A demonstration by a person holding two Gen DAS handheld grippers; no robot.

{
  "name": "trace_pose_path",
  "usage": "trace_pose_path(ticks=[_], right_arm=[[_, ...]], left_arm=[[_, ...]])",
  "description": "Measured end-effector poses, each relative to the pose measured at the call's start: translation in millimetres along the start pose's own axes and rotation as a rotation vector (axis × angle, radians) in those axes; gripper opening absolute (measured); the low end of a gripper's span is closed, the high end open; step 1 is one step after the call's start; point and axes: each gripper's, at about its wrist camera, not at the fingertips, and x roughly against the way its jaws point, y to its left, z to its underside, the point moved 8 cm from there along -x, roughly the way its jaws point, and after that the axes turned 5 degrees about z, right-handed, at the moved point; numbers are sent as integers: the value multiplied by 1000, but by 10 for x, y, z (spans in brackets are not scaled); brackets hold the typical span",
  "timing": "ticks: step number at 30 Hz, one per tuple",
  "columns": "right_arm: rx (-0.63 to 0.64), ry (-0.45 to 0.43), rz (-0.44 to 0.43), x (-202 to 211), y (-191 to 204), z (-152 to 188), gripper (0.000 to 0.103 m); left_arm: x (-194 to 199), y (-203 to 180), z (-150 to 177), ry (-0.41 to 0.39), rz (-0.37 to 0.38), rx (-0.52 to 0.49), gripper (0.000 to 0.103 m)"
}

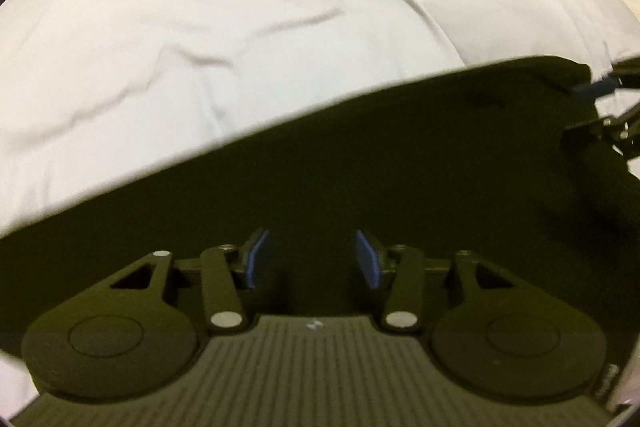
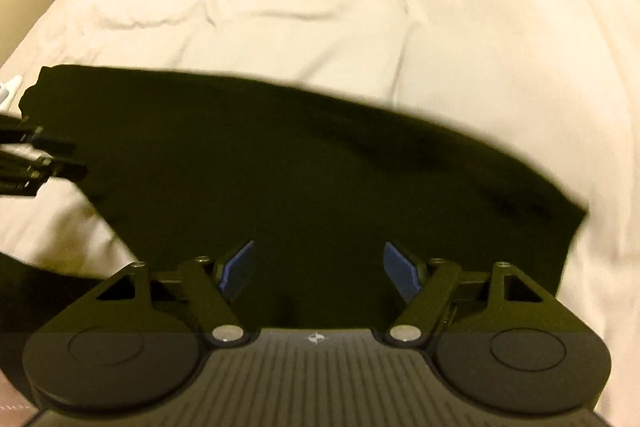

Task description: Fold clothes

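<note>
Both grippers, left gripper (image 1: 313, 254) and right gripper (image 2: 319, 271), hang spread above a dark garment (image 1: 360, 163) stretching sideways between them on the bed (image 1: 200, 27), pinching nothing.

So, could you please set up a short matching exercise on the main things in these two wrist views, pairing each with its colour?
Things:
1. garment
2. bedding
3. pads on the left gripper

Colours:
A. blue
B. dark, near black
C. white

Pairs: 1-B, 2-C, 3-A
</note>
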Motion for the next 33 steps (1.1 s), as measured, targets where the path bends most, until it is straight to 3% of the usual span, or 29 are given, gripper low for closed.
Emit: trace_pose_path(ticks=[6,8,9,14,15,16,17,18,19,20,21,23,29,33], right_arm=[[140,-2,-12,-471,-96,-566,73],[192,1,-19,-626,-95,-693,74],[214,4,-23,-698,-105,-743,75],[311,53,-69,-1049,-78,-877,80],[315,72,-80,-1110,-80,-883,80],[311,97,-94,-1178,-106,-886,80],[306,120,-107,-1226,-131,-893,78],[300,141,-121,-1267,-154,-901,68],[297,156,-134,-1288,-180,-896,57],[294,172,-152,-1290,-200,-885,37],[296,179,-164,-1270,-203,-876,18],[313,160,-155,-1162,-206,-864,4],[345,-34,1,-352,-61,-595,3],[317,-155,79,370,246,-95,3]], left_arm=[[-433,324,-364,29,-4,-137,48],[-559,397,-445,33,4,-197,66],[-611,421,-465,32,12,-221,70],[-918,537,-473,126,123,-311,75],[-967,562,-445,153,135,-321,74],[-1005,586,-426,177,149,-330,66],[-1025,599,-407,196,171,-336,43],[-1045,612,-388,216,192,-342,32],[-1033,613,-380,224,205,-349,14],[-987,601,-385,218,209,-356,6],[-928,583,-393,203,200,-368,6],[-690,497,-388,134,152,-392,3],[520,-15,63,-78,57,-326,3],[1199,-552,745,-84,80,-249,2]])
